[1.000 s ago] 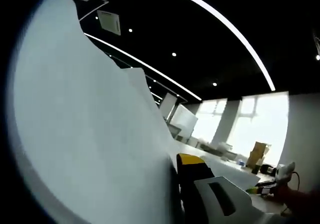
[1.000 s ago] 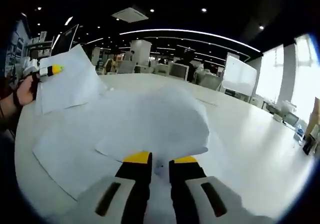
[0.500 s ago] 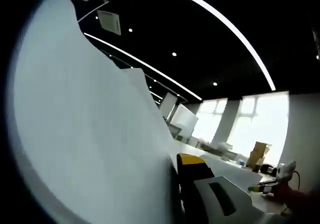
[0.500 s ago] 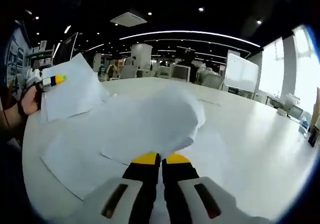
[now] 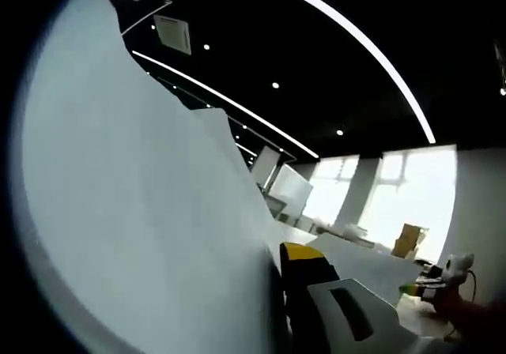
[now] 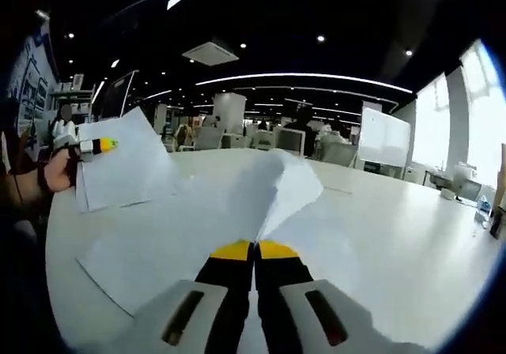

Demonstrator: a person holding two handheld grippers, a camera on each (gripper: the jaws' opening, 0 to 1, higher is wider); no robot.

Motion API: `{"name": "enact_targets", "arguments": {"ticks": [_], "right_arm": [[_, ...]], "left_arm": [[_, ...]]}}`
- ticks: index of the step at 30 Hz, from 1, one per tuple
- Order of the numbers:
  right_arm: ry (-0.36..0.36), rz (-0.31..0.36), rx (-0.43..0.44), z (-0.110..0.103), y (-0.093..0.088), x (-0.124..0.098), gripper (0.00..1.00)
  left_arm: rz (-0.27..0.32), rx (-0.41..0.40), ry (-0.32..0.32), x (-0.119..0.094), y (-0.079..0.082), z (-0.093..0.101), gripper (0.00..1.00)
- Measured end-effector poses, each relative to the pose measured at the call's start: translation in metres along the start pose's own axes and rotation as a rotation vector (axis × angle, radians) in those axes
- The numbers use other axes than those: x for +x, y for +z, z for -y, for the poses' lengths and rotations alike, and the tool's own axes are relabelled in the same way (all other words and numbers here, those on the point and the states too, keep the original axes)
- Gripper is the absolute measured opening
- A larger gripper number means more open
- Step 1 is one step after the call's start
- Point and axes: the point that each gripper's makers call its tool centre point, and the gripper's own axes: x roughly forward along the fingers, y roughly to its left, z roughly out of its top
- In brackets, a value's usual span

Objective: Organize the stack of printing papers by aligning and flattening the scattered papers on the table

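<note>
The papers [image 6: 198,204] were plain white on a white table [image 6: 411,235]; the gripper [image 6: 254,251] tips were yellow on black.

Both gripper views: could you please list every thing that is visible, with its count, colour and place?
Held sheets: at least two, white, raised at the table's left side, clamped by the left gripper; they cover the left half of the left gripper view.
Pinched sheet: one, white, lifted and folded at the table's middle, above the right gripper.
Flat sheets: several, white, overlapping on the table.
Table: one, white, large.
Whiteboard: one, white, behind the table.
Cardboard box: one, brown, near the windows.
Left gripper: yellow-tipped, shut on held sheets.
Right gripper: yellow-tipped, shut on pinched sheet.
</note>
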Motion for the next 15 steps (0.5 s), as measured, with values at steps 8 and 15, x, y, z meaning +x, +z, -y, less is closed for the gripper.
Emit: {"name": "enact_targets", "arguments": {"ticks": [8,15], "right_arm": [[0.026,0.063,0.03,-0.002,0.011,-0.004,0.0],[0.035,0.081,0.064,-0.001,0.014,-0.005,0.0]], "left_arm": [[-0.003,0.003,0.001,0.0,-0.001,0.0,0.13],[-0.006,0.004,0.0,0.0,-0.001,0.001,0.13]]}}
